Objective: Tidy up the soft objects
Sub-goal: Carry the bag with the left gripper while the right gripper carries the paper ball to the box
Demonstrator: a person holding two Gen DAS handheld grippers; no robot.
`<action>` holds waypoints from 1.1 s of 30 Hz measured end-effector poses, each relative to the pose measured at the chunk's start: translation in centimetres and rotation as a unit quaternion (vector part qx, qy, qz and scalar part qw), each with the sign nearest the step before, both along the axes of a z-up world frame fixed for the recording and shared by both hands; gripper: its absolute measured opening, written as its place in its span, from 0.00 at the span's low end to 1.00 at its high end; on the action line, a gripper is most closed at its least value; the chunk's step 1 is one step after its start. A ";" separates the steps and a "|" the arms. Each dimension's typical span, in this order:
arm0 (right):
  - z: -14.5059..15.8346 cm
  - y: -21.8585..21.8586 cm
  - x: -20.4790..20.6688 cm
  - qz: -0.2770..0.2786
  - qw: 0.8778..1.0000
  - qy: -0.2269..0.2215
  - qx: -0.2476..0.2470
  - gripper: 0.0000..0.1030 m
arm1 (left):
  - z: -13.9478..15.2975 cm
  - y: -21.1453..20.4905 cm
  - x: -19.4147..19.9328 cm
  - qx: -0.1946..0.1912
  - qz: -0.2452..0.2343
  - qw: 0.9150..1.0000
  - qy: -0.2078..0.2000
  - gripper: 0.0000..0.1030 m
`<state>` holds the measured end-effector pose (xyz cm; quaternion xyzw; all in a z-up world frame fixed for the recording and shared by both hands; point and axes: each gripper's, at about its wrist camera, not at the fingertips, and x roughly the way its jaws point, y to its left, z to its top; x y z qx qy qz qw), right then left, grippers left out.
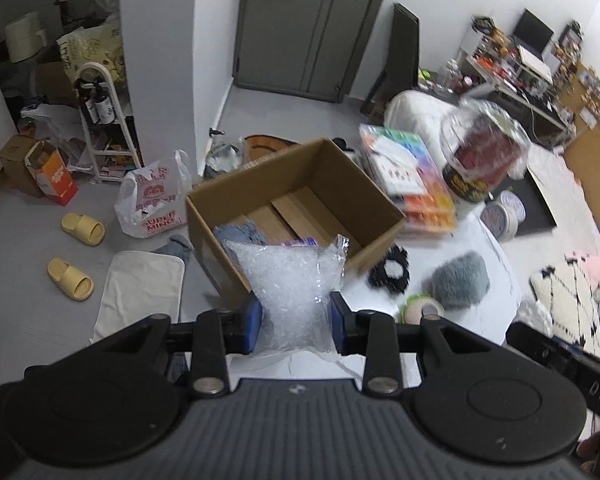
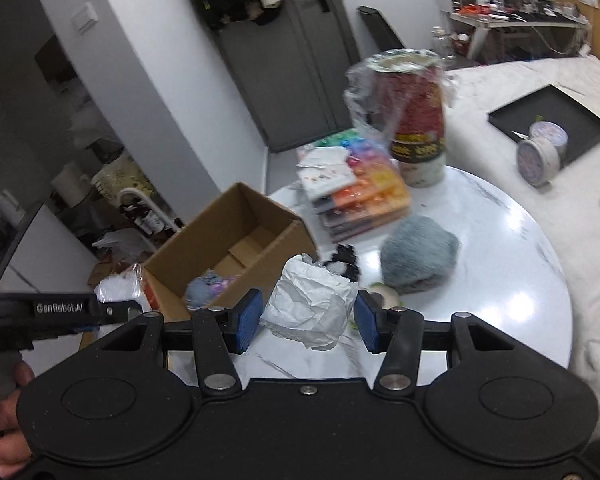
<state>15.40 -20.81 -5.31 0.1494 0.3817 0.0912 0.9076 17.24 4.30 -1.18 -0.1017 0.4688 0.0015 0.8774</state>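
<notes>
My left gripper (image 1: 295, 320) is shut on a clear plastic bag of white pellets (image 1: 292, 292) and holds it just in front of the open cardboard box (image 1: 364, 196). A blue-grey cloth (image 1: 240, 234) lies inside the box. My right gripper (image 2: 307, 322) sits around crumpled white paper (image 2: 312, 308) on the white round table (image 2: 500, 280); the blue pads (image 2: 248, 320) look close to it, with a small gap on the right. A grey fluffy object (image 2: 420, 256) and a black scrunchie (image 2: 344, 262) lie on the table beyond.
A stack of colourful bead cases (image 2: 360, 192) and a wrapped cup stack (image 2: 416, 120) stand at the table's far side. A tape roll (image 1: 422, 310) lies by the grey fluffy object. Bed (image 2: 520, 92) to the right with a black tray (image 2: 548, 120). Slippers (image 1: 82, 229) and bags on the floor.
</notes>
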 end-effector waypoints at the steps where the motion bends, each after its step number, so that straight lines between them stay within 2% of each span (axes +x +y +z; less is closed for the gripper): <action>1: 0.2 0.3 0.4 0.006 1.000 -0.002 -0.001 0.48 | 0.2 0.4 0.2 -0.001 0.004 1.000 -0.002 0.33; 9: 0.5 2.3 2.6 0.035 0.999 -0.010 -0.003 0.48 | 1.3 2.3 2.8 0.002 0.018 1.000 -0.014 0.33; 16: 0.6 3.1 4.1 0.042 0.999 -0.005 -0.004 0.48 | 1.0 2.2 5.4 0.010 0.010 1.000 -0.012 0.33; 33: -0.2 5.0 7.5 0.047 0.999 0.012 -0.025 0.48 | -4.0 0.3 12.0 0.004 -0.006 0.999 0.035 0.33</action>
